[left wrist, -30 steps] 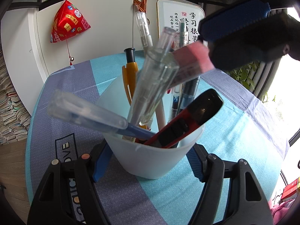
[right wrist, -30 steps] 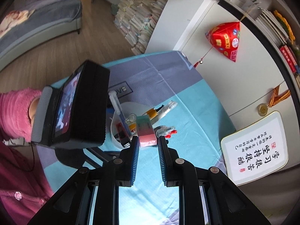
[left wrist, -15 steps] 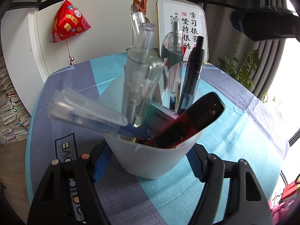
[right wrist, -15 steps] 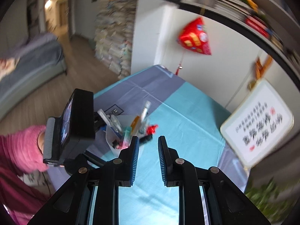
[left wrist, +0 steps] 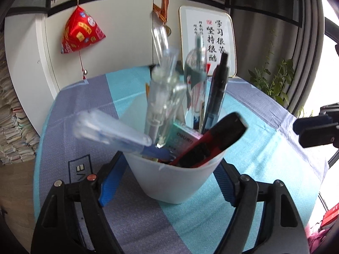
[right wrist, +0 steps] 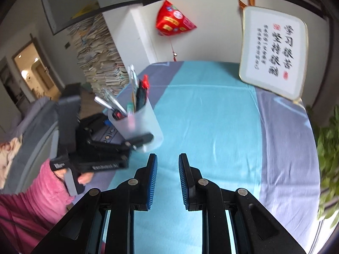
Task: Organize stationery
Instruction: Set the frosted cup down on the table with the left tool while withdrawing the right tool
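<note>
A frosted white cup [left wrist: 173,182] stands on the teal and lavender tablecloth [left wrist: 243,131]. It holds several pens, a red and black utility knife [left wrist: 211,144] and a teal and pink eraser [left wrist: 182,137]. My left gripper [left wrist: 169,163] straddles the cup low down; its jaws are opening, and a gap shows beside the left pad [left wrist: 110,180]. The right wrist view shows the same cup [right wrist: 146,127] and left gripper [right wrist: 127,144] at the left. My right gripper [right wrist: 167,158] hangs over bare cloth to the cup's right, pads slightly apart with nothing between them; its finger [left wrist: 313,129] shows at the right edge of the left wrist view.
A framed calligraphy board [right wrist: 273,50] leans at the table's far edge. A red pyramid ornament [right wrist: 173,21] hangs on the white cabinet. A plant [right wrist: 328,144] stands at the right, stacked books [right wrist: 99,63] at the left. A person's pink sleeve [right wrist: 42,192] is behind the left gripper.
The right gripper drew away from above the cup, off to the right and lower, rolling as it went. The eraser it carried now lies in the cup. The left jaws widened.
</note>
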